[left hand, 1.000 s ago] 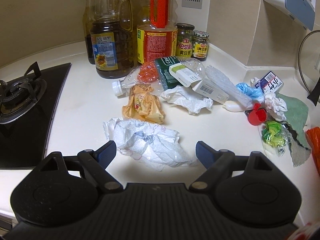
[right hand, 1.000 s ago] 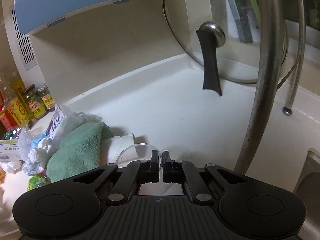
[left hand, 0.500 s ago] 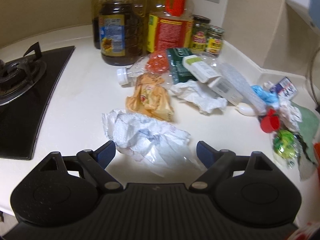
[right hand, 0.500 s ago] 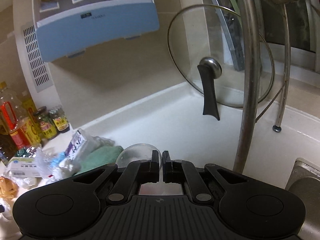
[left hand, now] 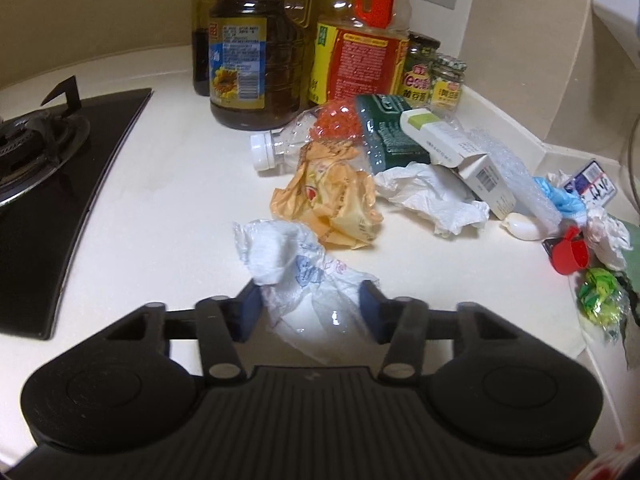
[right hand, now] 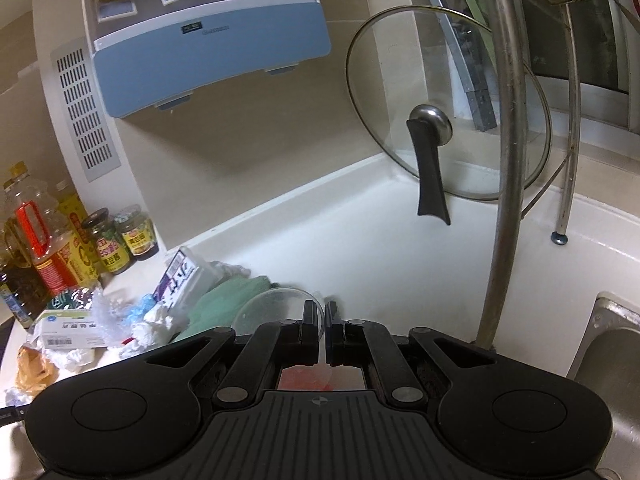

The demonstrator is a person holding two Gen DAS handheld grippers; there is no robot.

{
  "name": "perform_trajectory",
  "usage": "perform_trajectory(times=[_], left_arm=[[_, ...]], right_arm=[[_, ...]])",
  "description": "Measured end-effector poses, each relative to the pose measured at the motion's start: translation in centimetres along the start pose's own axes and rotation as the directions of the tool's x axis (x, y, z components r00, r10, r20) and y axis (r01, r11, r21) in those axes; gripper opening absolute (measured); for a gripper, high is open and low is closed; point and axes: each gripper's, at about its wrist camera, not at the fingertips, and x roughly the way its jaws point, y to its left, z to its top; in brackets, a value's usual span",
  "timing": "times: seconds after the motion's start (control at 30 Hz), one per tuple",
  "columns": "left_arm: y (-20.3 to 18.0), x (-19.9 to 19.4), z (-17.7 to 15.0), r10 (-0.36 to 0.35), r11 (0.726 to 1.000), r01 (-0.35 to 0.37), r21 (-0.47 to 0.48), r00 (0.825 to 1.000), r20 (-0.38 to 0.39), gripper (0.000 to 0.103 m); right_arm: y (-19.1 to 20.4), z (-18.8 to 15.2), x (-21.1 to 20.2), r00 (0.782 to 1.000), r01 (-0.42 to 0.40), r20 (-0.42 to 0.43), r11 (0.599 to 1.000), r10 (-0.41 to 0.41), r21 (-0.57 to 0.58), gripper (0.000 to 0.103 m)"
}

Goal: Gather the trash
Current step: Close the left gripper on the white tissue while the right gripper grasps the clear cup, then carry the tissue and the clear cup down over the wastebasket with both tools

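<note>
A crumpled white plastic wrapper [left hand: 296,280] lies on the cream counter [left hand: 160,200]. My left gripper [left hand: 310,312] is partly closed, its jaws touching the wrapper on both sides. Behind lie an orange wrapper [left hand: 332,200], a crushed clear bottle [left hand: 288,146], white tissue [left hand: 432,200], a medicine box [left hand: 460,156] and small scraps. My right gripper [right hand: 320,320] is shut on the rim of a clear plastic cup [right hand: 276,312], held above the counter near the green cloth [right hand: 228,300].
Oil bottles [left hand: 248,52] and jars [left hand: 436,76] stand at the back. A gas hob [left hand: 44,168] is at the left. A glass lid [right hand: 432,120], a steel tap pipe [right hand: 508,160] and the sink [right hand: 608,360] are at the right. A blue dispenser [right hand: 208,36] hangs above.
My left gripper moved forward and its jaws closed in on the white wrapper. My right gripper rose with the cup, away from the cloth.
</note>
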Motion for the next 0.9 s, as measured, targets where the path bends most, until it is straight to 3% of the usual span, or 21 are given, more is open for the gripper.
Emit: perform_trajectory(times=[0.1,0.27,0.6,0.9], left_arm=[[0.3,-0.4,-0.1,-0.015,0.999,0.014,0.031,1.000,0.015,0.026],[1.2,-1.2,0.0,-0.046,0.998,0.045,0.050,0.999,0.019,0.017],[3.8,-4.7,0.1,-0.117,0.991,0.114,0.067,0.993,0.035,0.015],[5.1,-8.3,-0.8,-0.225,0.968,0.221,0.118,0.974,0.023,0.015]], right_arm=[[0.7,-0.4,-0.4,1.000,-0.018,-0.005,1.000,0.018,0.009,0.003],[2.1,-0.8,-1.2,0.999,-0.039,-0.004,0.999,0.039,0.008,0.003],[5.1,-2.2,-3.6,0.997,-0.078,0.000,0.997,0.078,0.020,0.003],[8.7,-4.8,-7.5,0.994,-0.110,0.009,0.993,0.109,0.039,0.003]])
